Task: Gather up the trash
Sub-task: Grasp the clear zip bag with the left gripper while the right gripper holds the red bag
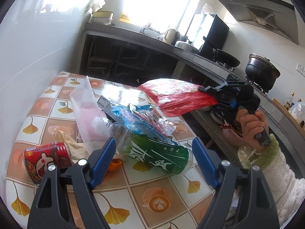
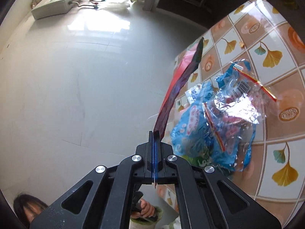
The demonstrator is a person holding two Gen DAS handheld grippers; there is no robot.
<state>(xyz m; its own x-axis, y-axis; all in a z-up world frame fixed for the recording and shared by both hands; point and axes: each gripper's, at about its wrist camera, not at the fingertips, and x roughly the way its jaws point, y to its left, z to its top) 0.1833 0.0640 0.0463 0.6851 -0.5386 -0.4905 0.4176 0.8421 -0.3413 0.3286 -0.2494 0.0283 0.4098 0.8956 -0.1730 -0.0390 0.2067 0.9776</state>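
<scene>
Right gripper has the red wrapper clamped and off the table; left gripper wide open over the bottle, holding nothing.

Right gripper (image 2: 154, 143): jaws fully closed, pinching one edge of the red wrapper (image 1: 176, 97), which hangs in the air clear of the tiled table (image 1: 152, 196), above its far right part. A hand (image 1: 251, 126) in a fuzzy white sleeve (image 1: 280, 181) holds the handle. Left gripper (image 1: 154, 152): jaws spread wide, blue pads either side of the green-labelled plastic bottle (image 1: 158, 152) lying on its side, not touching it as far as I can tell. Rest of the trash on the table: crumpled blue-and-clear bags (image 1: 141, 122) just beyond the bottle, clear plastic container (image 1: 85, 110) tilted to the left, red can (image 1: 45, 160) on its side near left, beige crumpled paper (image 1: 70, 143) between can and container.
</scene>
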